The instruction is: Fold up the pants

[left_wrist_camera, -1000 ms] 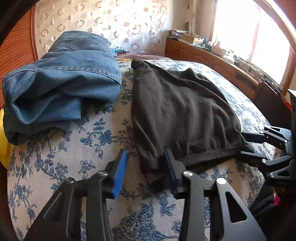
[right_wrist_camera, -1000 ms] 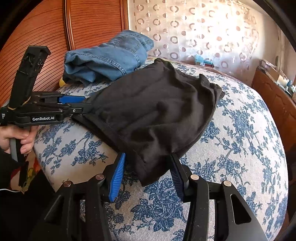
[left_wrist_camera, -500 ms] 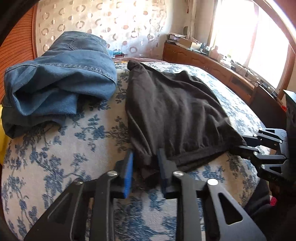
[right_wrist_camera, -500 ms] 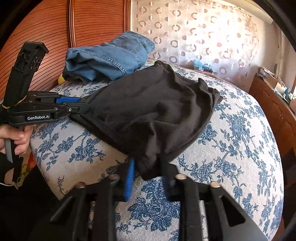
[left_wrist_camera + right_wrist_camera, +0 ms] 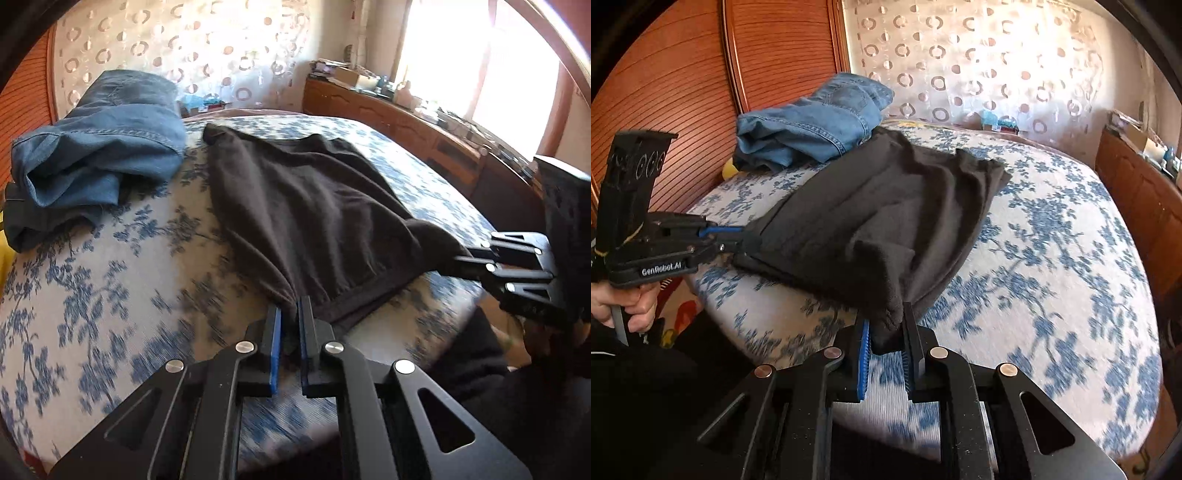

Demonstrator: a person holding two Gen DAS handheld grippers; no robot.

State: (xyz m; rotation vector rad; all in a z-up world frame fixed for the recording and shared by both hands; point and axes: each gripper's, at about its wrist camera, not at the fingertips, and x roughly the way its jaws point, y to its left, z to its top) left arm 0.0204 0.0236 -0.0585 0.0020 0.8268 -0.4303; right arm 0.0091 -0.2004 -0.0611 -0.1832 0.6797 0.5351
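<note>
Left claw has just been closing and is now clenched on the near left corner of the black pants, fabric bunched between the blue pads. Right claw has closed too and is grasping the other near corner, cloth pinched tight and pulled up a bit off the bedspread. The pants lie spread across the middle of the bed, near edge stretched between the two claws. A heap of blue jeans sits at the far left, just beside the pants. Wooden headboard is behind that.
</note>
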